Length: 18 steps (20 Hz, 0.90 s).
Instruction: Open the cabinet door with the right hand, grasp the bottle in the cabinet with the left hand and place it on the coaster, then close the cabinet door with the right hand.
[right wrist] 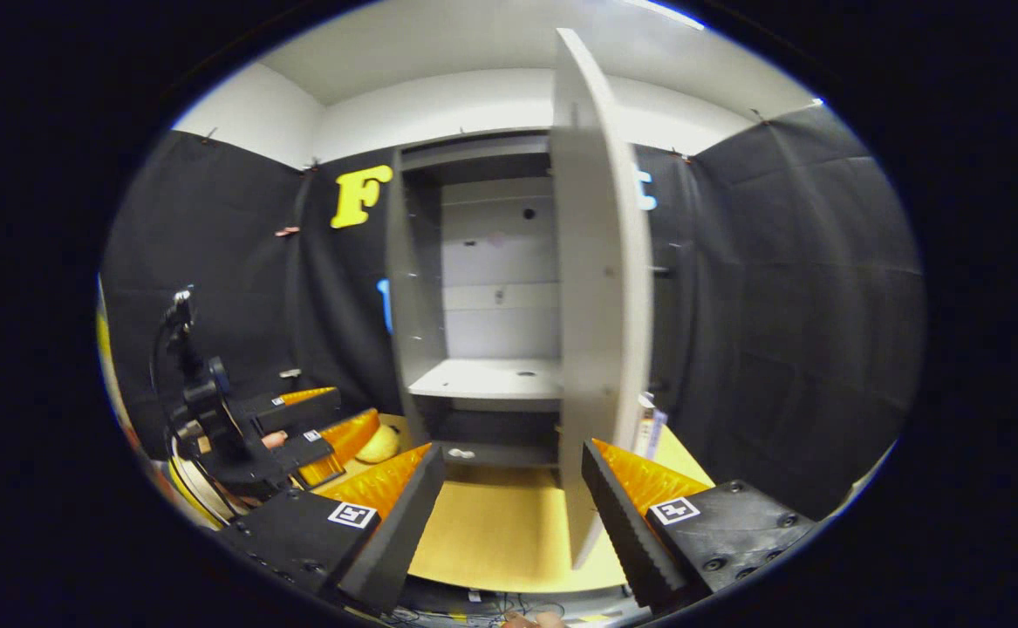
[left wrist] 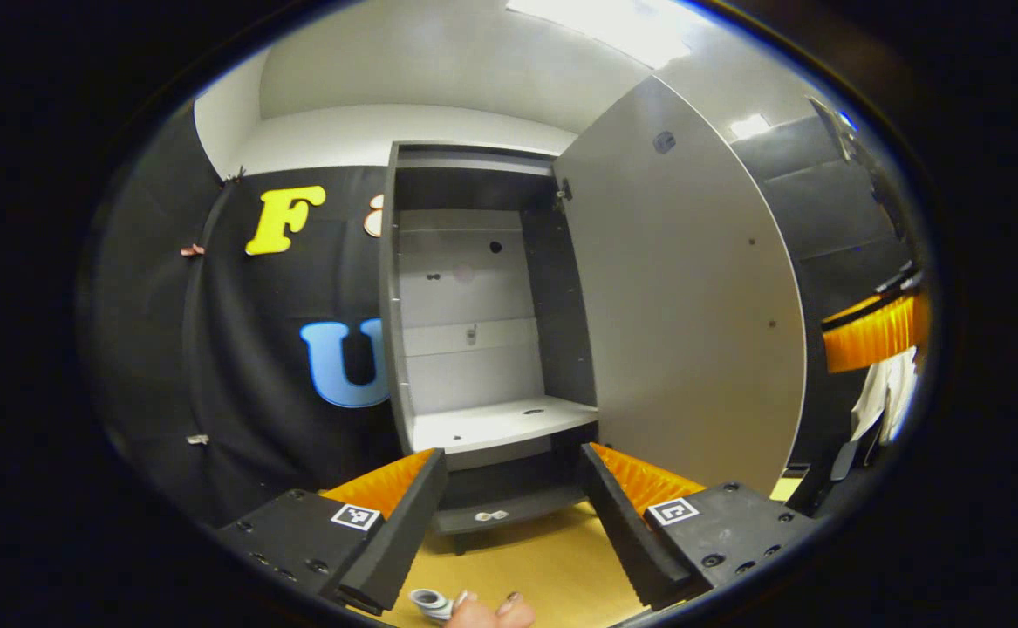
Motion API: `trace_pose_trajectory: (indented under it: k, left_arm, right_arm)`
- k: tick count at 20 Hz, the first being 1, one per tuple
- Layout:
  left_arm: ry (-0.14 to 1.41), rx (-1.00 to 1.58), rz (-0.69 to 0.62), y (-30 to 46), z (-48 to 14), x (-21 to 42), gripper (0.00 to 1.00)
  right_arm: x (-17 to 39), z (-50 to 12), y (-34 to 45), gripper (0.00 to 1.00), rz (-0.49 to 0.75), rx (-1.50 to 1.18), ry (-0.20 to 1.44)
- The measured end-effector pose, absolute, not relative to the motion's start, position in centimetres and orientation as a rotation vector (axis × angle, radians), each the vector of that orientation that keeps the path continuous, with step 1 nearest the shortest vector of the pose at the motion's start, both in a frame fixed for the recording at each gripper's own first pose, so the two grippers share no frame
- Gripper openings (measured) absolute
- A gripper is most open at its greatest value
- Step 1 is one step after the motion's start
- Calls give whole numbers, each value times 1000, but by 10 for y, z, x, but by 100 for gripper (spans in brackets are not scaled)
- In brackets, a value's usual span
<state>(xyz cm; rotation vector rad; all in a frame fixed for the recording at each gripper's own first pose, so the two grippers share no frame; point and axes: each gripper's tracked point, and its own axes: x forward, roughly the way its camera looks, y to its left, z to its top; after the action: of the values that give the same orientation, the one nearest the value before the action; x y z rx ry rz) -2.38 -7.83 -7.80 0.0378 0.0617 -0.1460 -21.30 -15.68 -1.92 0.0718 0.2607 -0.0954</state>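
- Tall grey cabinet point(left wrist: 474, 305) stands on the yellow wooden table point(left wrist: 543, 567) against the black cloth; its flat grey door point(left wrist: 683, 296) is swung wide, hinged at the right side, so the opening step looks done.
- Left tool point(left wrist: 513, 523), black with orange ribbed inner pads, hangs with its fingers spread and nothing between them, aimed squarely at the cabinet mouth. That suits a reach-in for the bottle.
- The bottle itself: I cannot place it for certain. The pale middle shelf point(left wrist: 500, 423) carries no standing thing; a small whitish object point(left wrist: 491, 515) lies on the dark lower shelf, too small to name.
- Right tool point(right wrist: 513, 515) also has its fingers apart and empty. The door's edge point(right wrist: 591, 349) stands just ahead of them, near its right finger, likely kept close for the closing push.
- In the right gripper view the left tool point(right wrist: 317, 432) sits off to the left, held by a hand.
- Coaster: possibly the rounded yellowish thing point(right wrist: 379, 447) beside it; unclear.
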Motion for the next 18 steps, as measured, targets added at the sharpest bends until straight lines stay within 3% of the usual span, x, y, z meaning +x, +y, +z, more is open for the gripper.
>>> trace_pose_trajectory:
  k: [2,7,8,12,18]
  left_arm:
    - [65,19,-218,-98,-72,-17,96]
    - [46,28,-269,-126,-57,-8,99]
    - [43,30,-272,-131,-55,-8,99]
    - [41,18,-253,-136,-50,-10,99]
    - [48,-12,-128,-119,-53,5,95]
  right_arm:
    - [-222,-9,-184,98,-174,49,236]
    - [-214,17,-244,98,-275,39,154]
    - [-206,22,-253,94,-269,47,141]
    - [-177,29,-274,97,-210,78,100]
    - [-145,36,-275,96,-80,53,64]
